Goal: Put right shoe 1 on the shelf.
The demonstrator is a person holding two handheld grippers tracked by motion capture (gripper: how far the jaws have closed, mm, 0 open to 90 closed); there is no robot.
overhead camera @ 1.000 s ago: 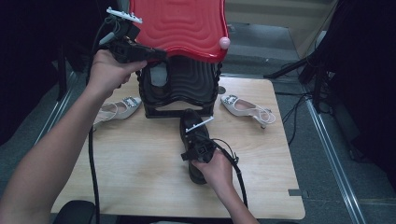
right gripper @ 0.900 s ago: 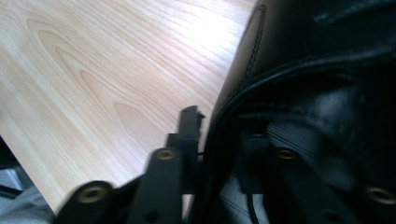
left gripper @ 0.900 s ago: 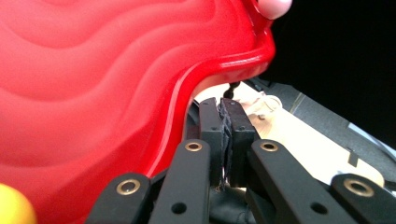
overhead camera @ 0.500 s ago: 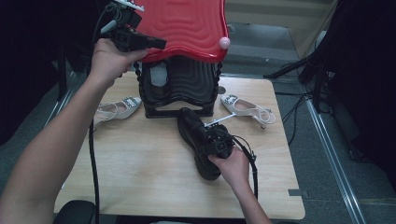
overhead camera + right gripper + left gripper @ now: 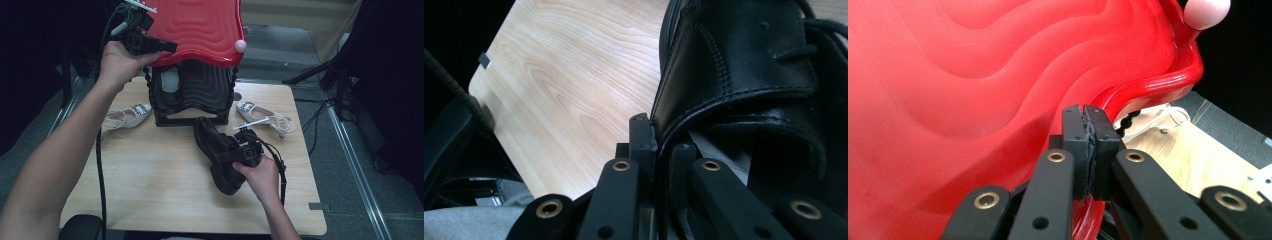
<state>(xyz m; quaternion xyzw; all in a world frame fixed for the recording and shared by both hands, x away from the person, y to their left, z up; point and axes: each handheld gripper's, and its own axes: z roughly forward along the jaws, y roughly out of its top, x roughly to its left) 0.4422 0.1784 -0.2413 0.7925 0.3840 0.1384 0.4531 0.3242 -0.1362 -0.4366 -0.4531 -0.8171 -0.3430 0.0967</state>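
A black lace-up shoe [image 5: 216,146] [image 5: 744,60] lies on the wooden table [image 5: 150,175] in front of a black ribbed box [image 5: 192,90]. My right gripper [image 5: 246,150] [image 5: 655,135] is shut on the shoe's collar, one jaw inside and one outside. The box's wavy red lid [image 5: 200,25] [image 5: 973,75] is tilted up above it. My left gripper [image 5: 167,47] [image 5: 1087,125] is shut on the lid's left rim and holds it raised.
A pink knob [image 5: 240,45] [image 5: 1205,11] sits at the lid's corner. One white buckled shoe [image 5: 125,116] lies left of the box and another [image 5: 265,117] to its right. Cables and a metal rail [image 5: 350,150] run along the floor on the right.
The right gripper has drawn the black shoe away from the box, toward the right and the near edge. The left gripper has lifted the red lid a little higher.
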